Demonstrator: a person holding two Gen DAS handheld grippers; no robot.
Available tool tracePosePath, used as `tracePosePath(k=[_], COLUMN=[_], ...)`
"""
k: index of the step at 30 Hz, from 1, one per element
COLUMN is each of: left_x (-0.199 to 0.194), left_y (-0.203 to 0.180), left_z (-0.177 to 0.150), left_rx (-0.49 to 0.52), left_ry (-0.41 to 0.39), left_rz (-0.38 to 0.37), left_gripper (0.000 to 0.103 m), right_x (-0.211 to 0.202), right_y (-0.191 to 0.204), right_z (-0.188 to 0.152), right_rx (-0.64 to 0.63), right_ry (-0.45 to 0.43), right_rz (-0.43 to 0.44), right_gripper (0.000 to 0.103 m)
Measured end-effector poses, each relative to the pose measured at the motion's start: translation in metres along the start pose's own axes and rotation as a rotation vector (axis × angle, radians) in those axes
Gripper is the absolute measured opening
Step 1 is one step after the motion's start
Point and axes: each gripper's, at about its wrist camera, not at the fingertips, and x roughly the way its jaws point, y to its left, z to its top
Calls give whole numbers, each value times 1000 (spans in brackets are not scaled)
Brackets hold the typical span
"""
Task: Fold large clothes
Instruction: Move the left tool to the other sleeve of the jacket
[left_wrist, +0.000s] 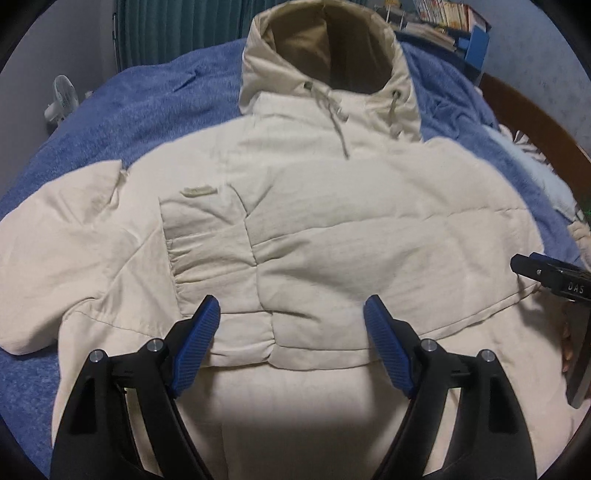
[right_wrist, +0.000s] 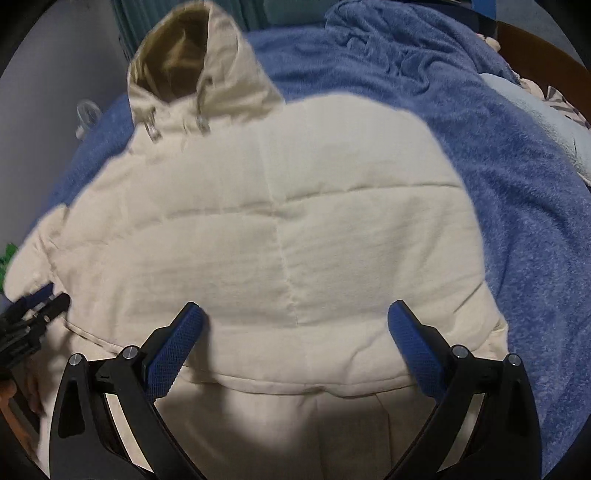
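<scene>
A cream quilted hooded jacket (left_wrist: 332, 229) lies on a blue blanket (left_wrist: 147, 99), its hood (left_wrist: 321, 55) pointing away from me. A sleeve with a gathered cuff (left_wrist: 207, 258) is folded across its front. My left gripper (left_wrist: 291, 314) hovers open just above the folded lower edge, nothing between its blue pads. In the right wrist view the same jacket (right_wrist: 277, 229) fills the middle. My right gripper (right_wrist: 295, 317) stands open over its near hem, also with nothing in it. Each gripper shows at the edge of the other's view: the right gripper (left_wrist: 550, 277) and the left gripper (right_wrist: 33, 314).
The blue blanket (right_wrist: 517, 221) covers a bed with a brown wooden frame (left_wrist: 535, 110) on the right. A small white fan (left_wrist: 62, 98) stands at the far left, teal curtains (left_wrist: 177, 26) behind. Books and a blue box (left_wrist: 458, 26) sit at the back right. A hand (right_wrist: 22, 398) holds the left gripper.
</scene>
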Motion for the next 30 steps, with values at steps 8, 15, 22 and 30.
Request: tracePosePath(k=[8, 15, 22, 30], left_x=[7, -24, -96, -144], left_y=[-2, 0, 42, 152], left_z=[-15, -14, 5, 7], left_rx=[42, 26, -38, -191], left_ry=[-5, -44, -126, -198], left_rz=[46, 53, 127, 290], left_gripper=[81, 87, 90, 95], right_x=[17, 10, -30, -70], right_y=[2, 3, 12, 60], right_z=[-3, -5, -3, -21], right_rx=[-10, -7, 44, -32], right_ry=[14, 7, -80, -119], right_rz=[-14, -10, 47, 186], right_gripper=[97, 97, 97, 97])
